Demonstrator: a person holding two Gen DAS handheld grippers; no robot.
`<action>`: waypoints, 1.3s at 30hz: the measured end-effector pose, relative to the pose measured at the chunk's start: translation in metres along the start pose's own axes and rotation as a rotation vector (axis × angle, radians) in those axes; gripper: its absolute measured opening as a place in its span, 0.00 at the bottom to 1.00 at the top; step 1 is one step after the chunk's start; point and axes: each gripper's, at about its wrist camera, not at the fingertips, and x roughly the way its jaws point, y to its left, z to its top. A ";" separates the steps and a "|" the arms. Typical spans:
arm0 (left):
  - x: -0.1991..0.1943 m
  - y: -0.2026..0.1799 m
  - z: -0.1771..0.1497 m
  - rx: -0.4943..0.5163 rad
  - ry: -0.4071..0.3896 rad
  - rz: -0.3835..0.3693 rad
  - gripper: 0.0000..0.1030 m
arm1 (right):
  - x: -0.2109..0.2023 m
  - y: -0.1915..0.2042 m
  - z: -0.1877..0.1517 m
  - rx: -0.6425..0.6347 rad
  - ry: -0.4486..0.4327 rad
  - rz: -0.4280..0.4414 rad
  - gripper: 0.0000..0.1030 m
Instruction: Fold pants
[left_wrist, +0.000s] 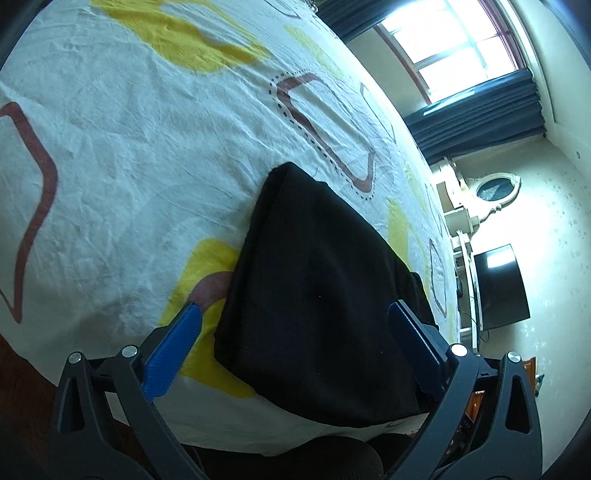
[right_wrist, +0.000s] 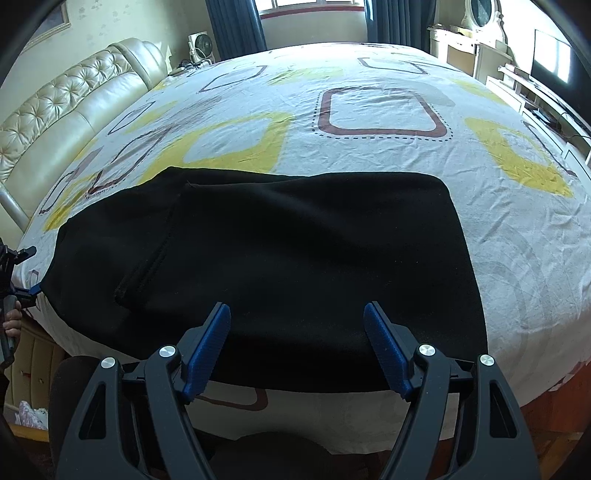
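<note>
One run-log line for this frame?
pants: folded on bed | left gripper: open | right gripper: open, nothing held

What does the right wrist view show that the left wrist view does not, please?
Only the right wrist view shows the tufted headboard, a small fan and the left gripper at the pants' far left edge. Only the left wrist view shows the window fully. Both share the black pants on the patterned bedsheet, the television, the oval mirror, and open jaws, gripping nothing.
</note>
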 end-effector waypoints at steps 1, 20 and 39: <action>0.005 -0.001 0.000 -0.003 0.016 -0.016 0.97 | 0.001 0.001 -0.001 0.000 0.003 0.000 0.72; 0.016 0.028 0.022 -0.028 0.131 -0.113 0.11 | 0.003 0.001 -0.004 0.022 0.022 0.026 0.76; -0.009 -0.168 0.013 0.258 0.097 -0.309 0.09 | 0.003 -0.006 -0.001 0.055 0.013 0.036 0.76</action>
